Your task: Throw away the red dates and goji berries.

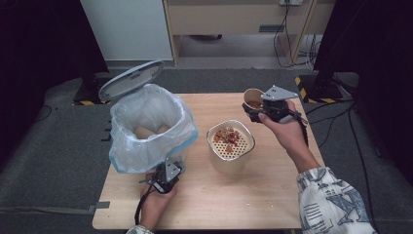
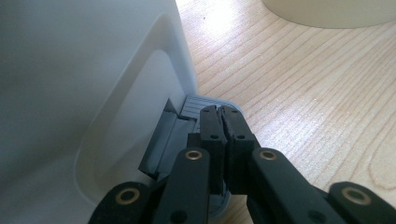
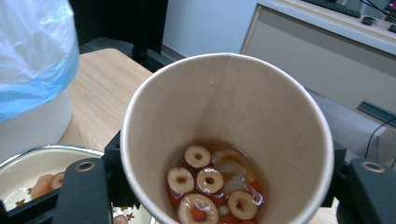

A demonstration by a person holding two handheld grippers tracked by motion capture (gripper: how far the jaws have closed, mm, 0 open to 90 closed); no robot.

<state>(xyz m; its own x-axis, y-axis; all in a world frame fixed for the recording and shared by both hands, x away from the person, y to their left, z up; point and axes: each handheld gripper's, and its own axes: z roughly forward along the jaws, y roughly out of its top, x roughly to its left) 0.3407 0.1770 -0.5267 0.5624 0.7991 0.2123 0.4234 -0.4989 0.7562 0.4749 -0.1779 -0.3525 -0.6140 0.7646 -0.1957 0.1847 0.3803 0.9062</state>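
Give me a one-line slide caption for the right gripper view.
Right gripper holds a paper cup of ring-shaped pieces in reddish liquid above the strainer container.

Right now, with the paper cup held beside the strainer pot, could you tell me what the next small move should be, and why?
Probably tip the tan paper cup in the right claw over the cream pot with the perforated strainer insert. Ring-shaped pieces and reddish liquid remain in the cup, similar pieces already lie on the strainer, and the shut left claw presses the white bin's grey pedal, lid open.
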